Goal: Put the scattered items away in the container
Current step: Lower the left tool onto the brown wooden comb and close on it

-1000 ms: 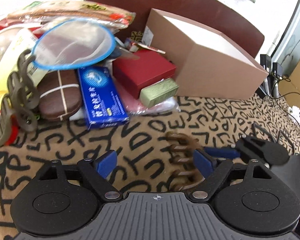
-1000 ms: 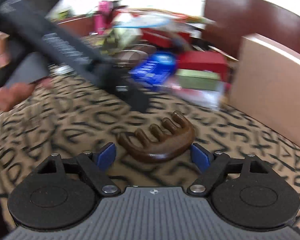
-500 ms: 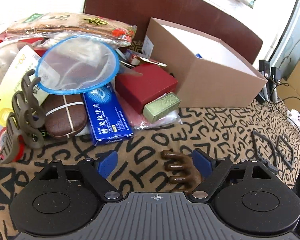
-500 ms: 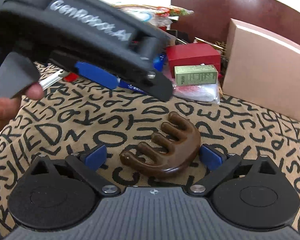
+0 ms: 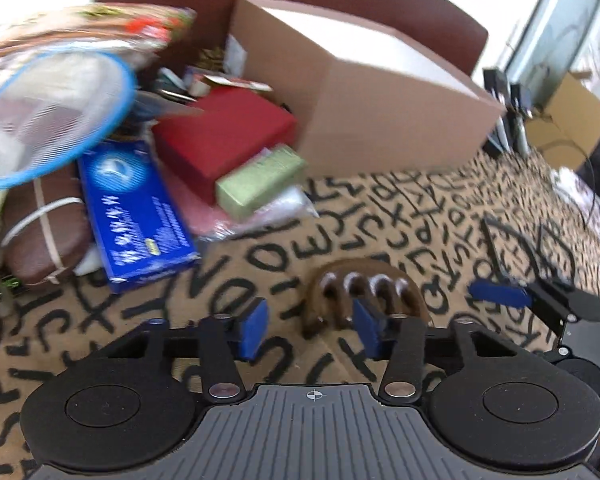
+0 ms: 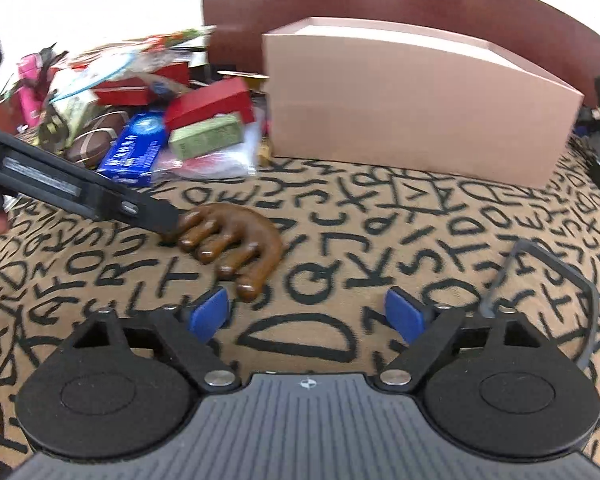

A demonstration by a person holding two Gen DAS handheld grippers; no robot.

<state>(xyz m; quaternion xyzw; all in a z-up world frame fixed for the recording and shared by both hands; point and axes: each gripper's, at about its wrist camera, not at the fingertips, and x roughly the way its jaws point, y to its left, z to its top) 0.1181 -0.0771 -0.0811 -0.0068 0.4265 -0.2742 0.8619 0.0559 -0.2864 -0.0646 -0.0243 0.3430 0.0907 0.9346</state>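
Progress is judged early. The brown toothed comb lies on the lettered cloth, well short of the cardboard box, whose interior is not visible from either view. The left gripper is spread, its right pad against the comb's teeth and nothing clamped between the pads; the right gripper is spread and empty, the comb just ahead of its left pad. A heap remains beside the box (red box, green carton, blue packet, among others), all still outside it.
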